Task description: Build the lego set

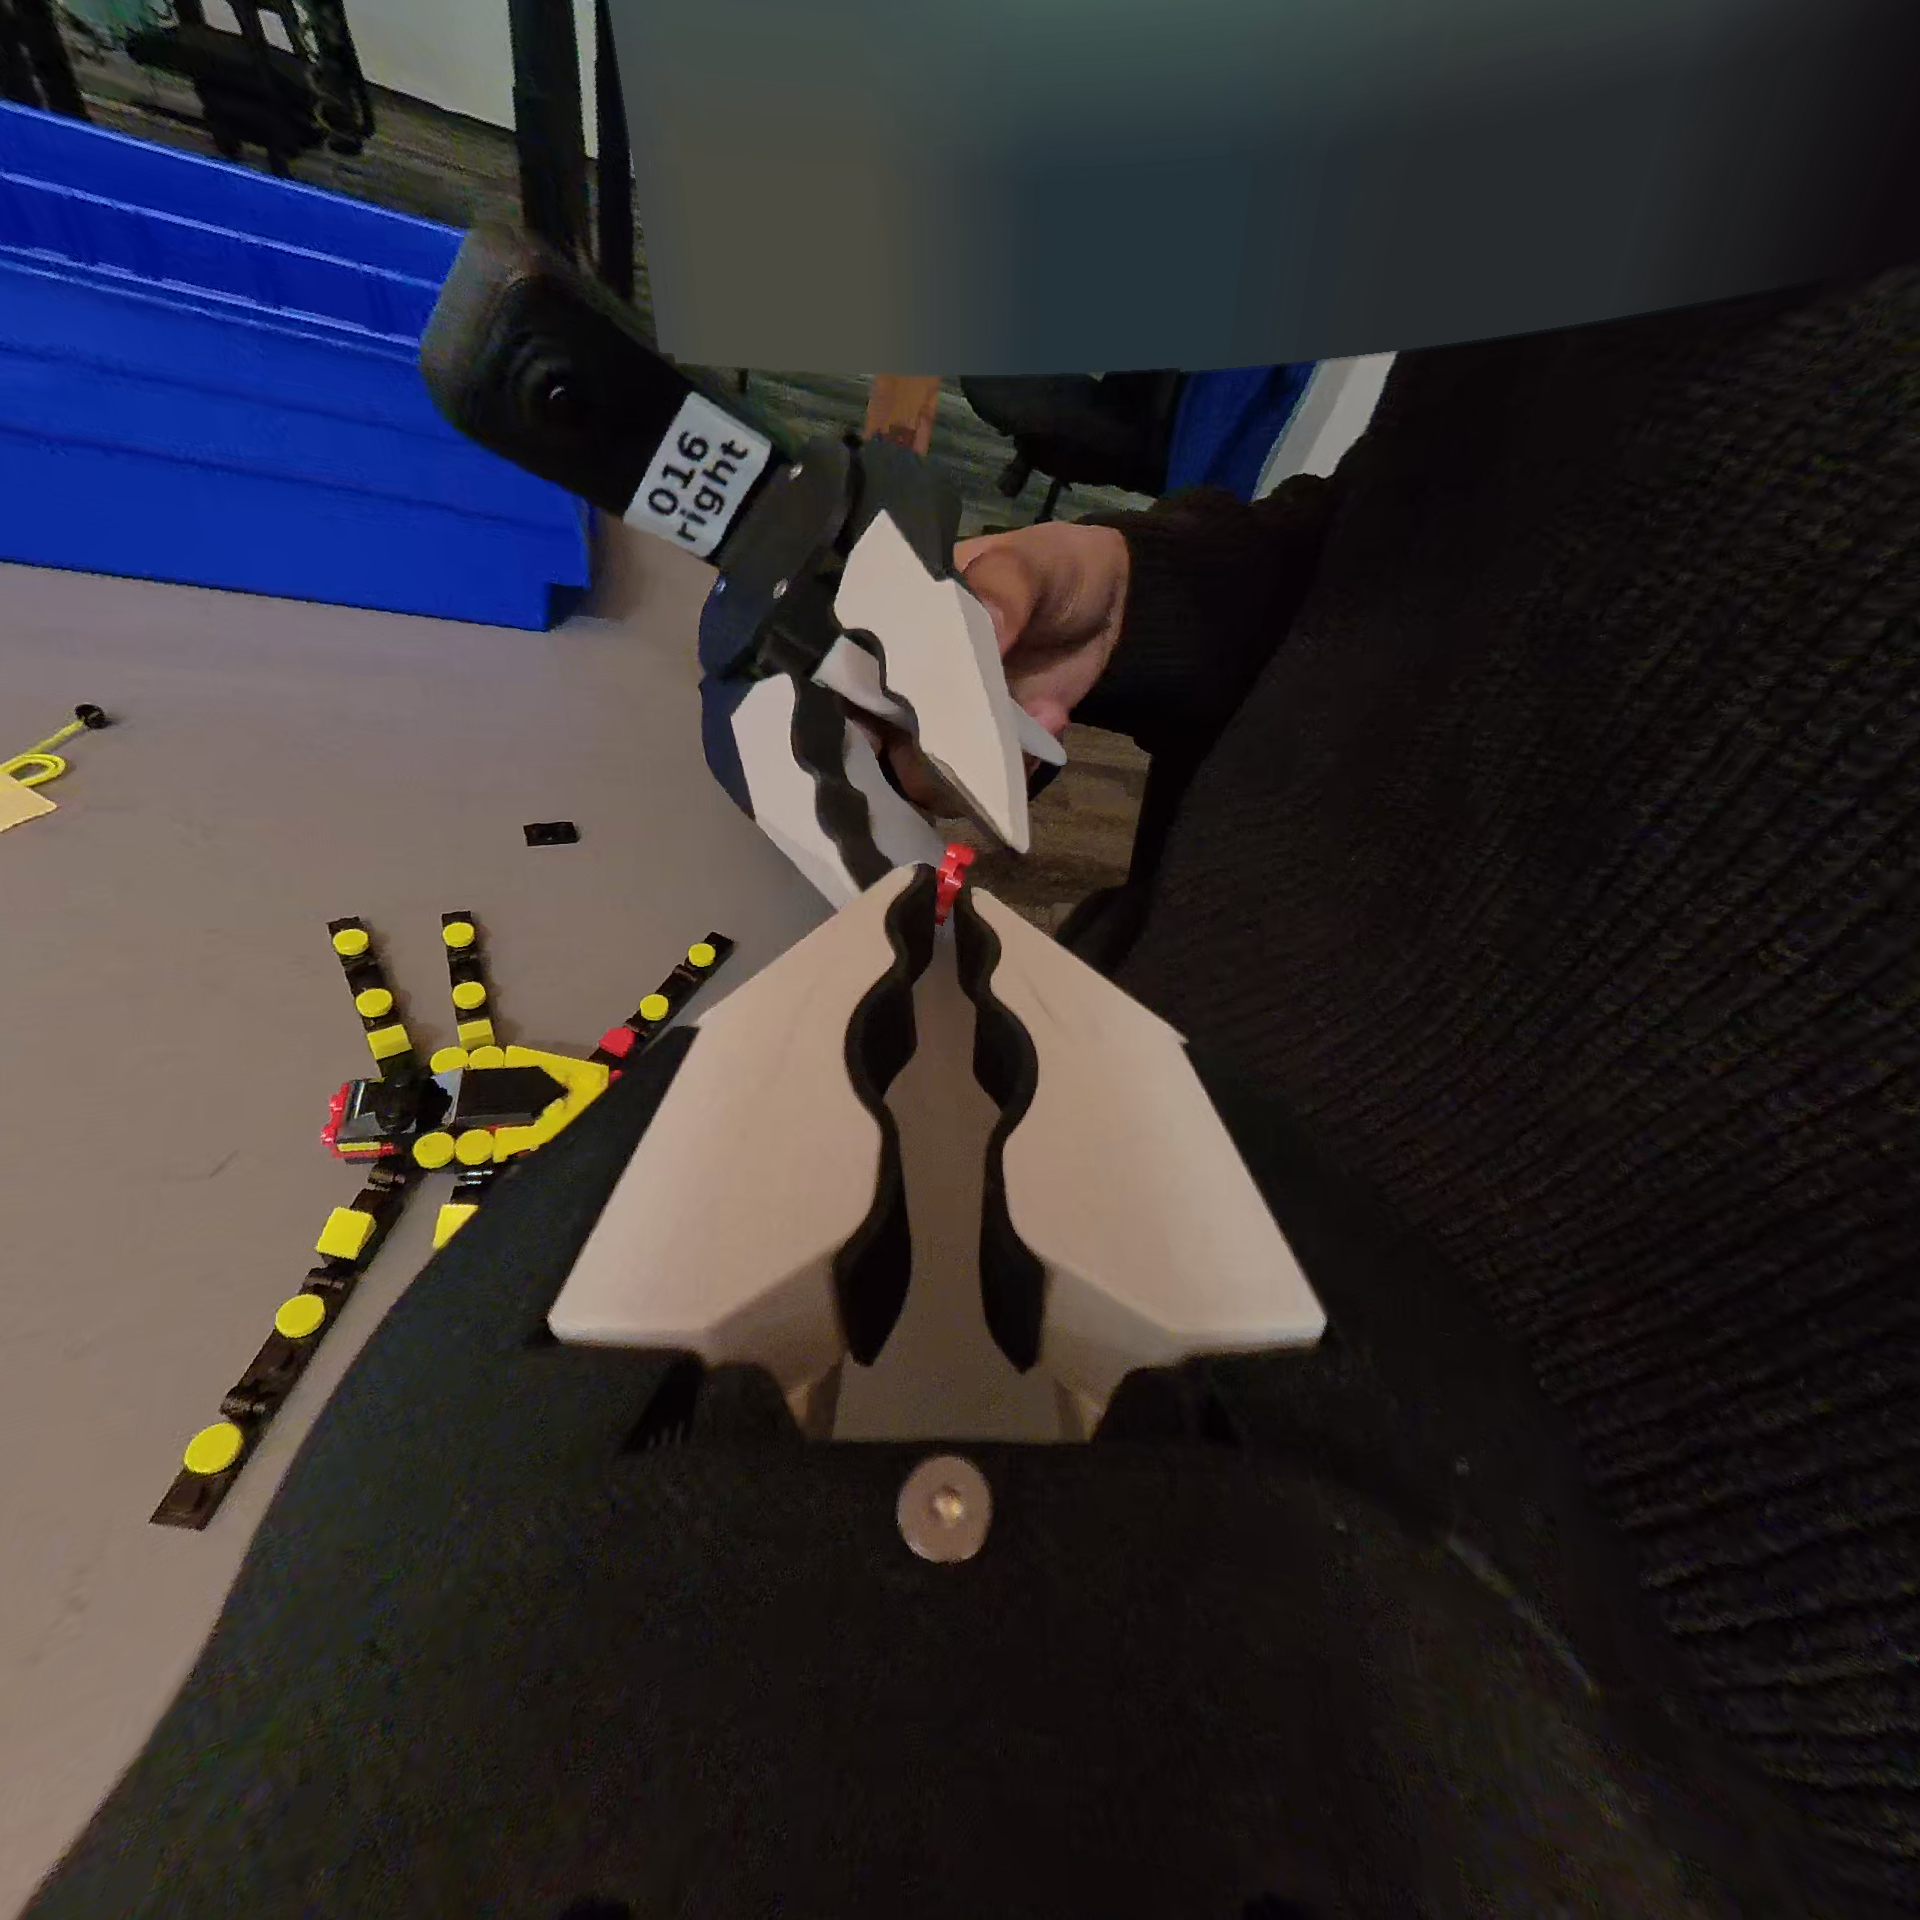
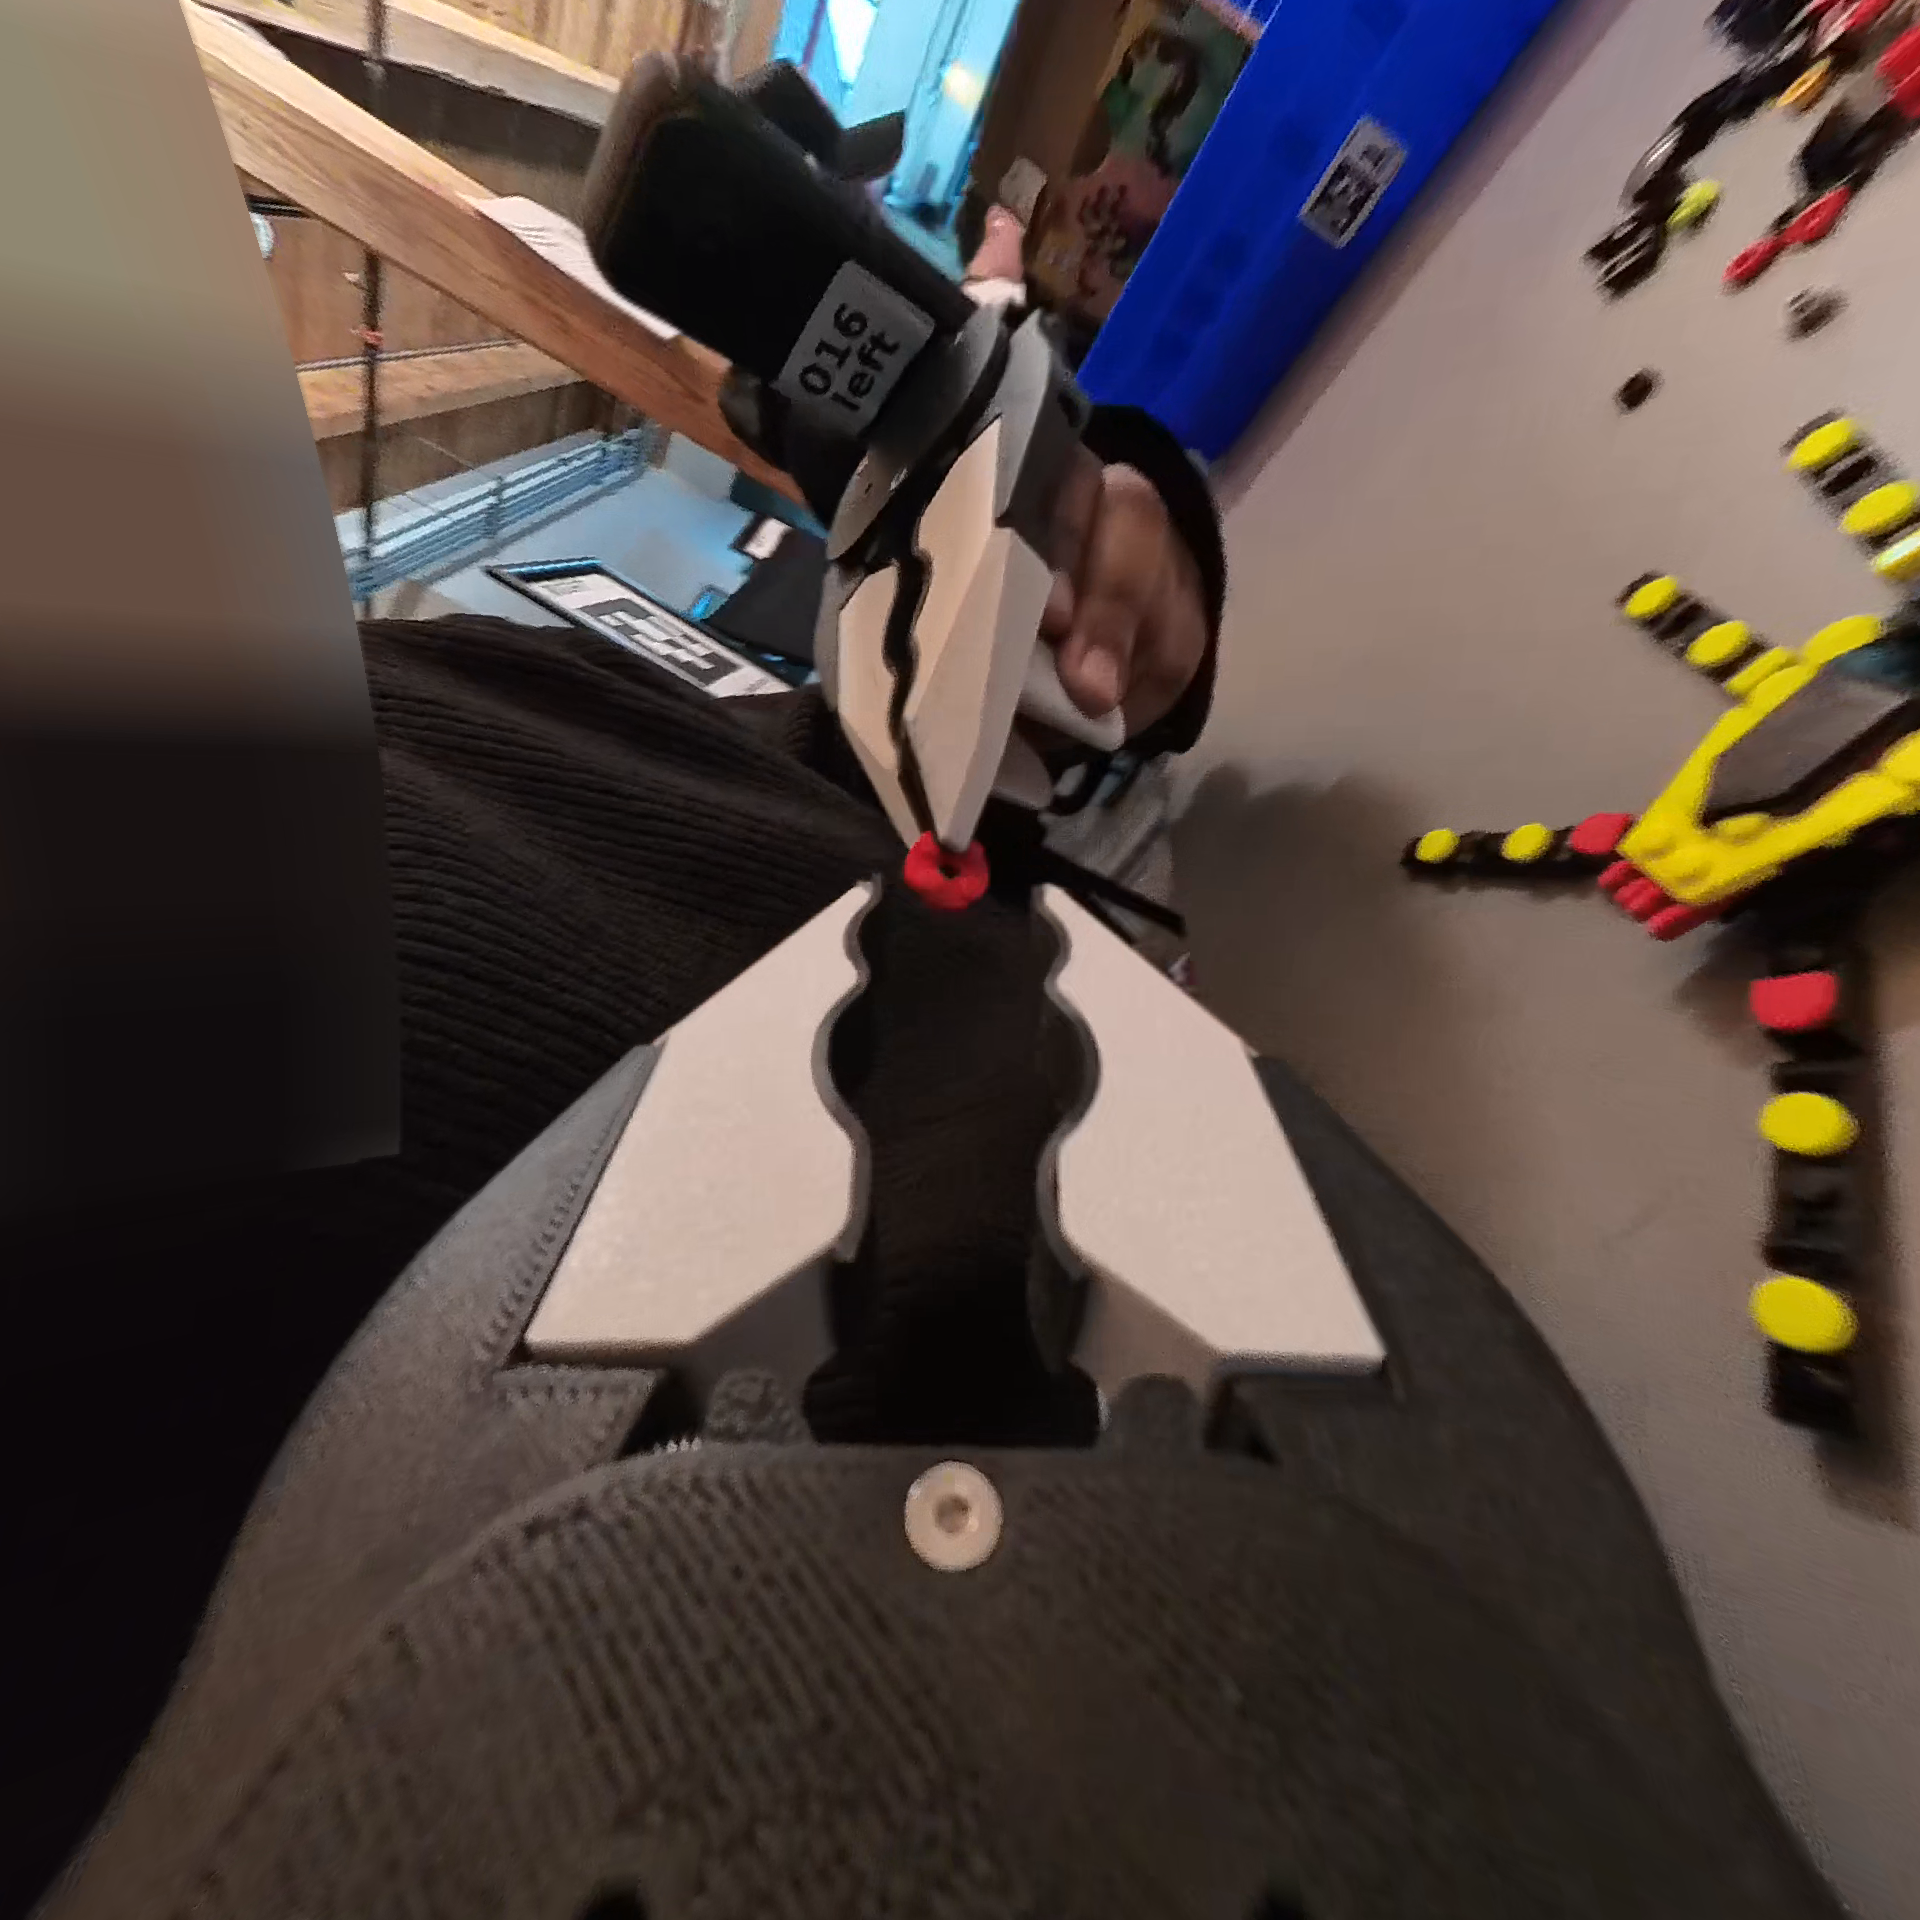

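A small red gear-like piece is being pinched at the fingertips of the left gripper, held in the air off the table's edge. The right gripper is being held with its jaws apart, tips just beside the piece at 6 o'clock of it in the right wrist view; contact cannot be confirmed. The partly built model, a yellow-and-black body with jointed black legs bearing yellow round tiles, is lying on the grey table at 9 o'clock of the grippers in the left wrist view. Loose parts are lying farther off, near a blue bin. The build is judged well advanced but unfinished: the red piece is yet to be fitted.
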Demonstrator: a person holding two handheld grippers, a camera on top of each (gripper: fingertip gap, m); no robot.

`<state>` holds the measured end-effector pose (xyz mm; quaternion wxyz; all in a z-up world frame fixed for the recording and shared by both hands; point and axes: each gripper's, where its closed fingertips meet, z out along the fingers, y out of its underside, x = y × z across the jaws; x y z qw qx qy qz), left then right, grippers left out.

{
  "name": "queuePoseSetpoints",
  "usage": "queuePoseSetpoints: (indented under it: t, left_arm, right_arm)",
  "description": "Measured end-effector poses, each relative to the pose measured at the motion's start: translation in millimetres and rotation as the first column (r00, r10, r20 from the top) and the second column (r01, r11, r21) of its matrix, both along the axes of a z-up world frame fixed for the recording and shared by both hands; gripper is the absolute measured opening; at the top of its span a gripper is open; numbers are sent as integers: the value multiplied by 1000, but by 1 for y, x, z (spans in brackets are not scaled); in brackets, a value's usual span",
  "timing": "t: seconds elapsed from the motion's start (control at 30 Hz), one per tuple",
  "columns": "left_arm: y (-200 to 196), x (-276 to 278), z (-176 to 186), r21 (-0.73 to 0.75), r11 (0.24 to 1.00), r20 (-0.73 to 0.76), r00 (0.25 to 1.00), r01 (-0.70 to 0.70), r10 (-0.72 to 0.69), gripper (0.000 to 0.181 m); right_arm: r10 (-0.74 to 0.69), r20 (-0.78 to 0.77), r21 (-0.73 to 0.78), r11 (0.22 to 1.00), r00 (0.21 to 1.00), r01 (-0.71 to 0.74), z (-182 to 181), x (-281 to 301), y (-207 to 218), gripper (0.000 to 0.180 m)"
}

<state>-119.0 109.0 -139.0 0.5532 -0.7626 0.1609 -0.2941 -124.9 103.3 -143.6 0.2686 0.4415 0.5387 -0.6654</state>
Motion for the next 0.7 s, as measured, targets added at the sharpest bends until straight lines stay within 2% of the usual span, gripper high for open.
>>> queuePoseSetpoints:
  t: [0.17,0.33,0.43,0.5,0.57,0.63,0.7]
  left_arm:
    - [-4,7,-3,-17,999,4,999,40,-40,0]
    - [-3,6,-4,-20,999,2,1000,27,-27,0]
    - [4,-4,-6,-24,998,-5,999,-49,49,12]
    - [5,-12,-7,-34,996,10,997,-76,77,14]
    - [5,-19,-3,-38,995,57,994,-89,91,16]
    - [5,-26,3,-29,994,116,988,-101,104,17]
    - [4,-31,9,-20,993,168,979,-113,114,16]
  right_arm:
    - [61,19,-39,997,998,-60,1,6,-7,14]
    - [59,11,-18,998,998,-59,0,5,-6,14]
    - [59,-81,68,996,995,-53,1,7,4,14]
    - [102,-220,209,976,970,-55,1,15,14,14]
    - [183,-337,452,892,923,-11,-15,21,32,14]
    - [224,-387,681,723,895,113,-41,18,66,14]
    - [244,-387,815,541,889,206,-64,17,103,14]
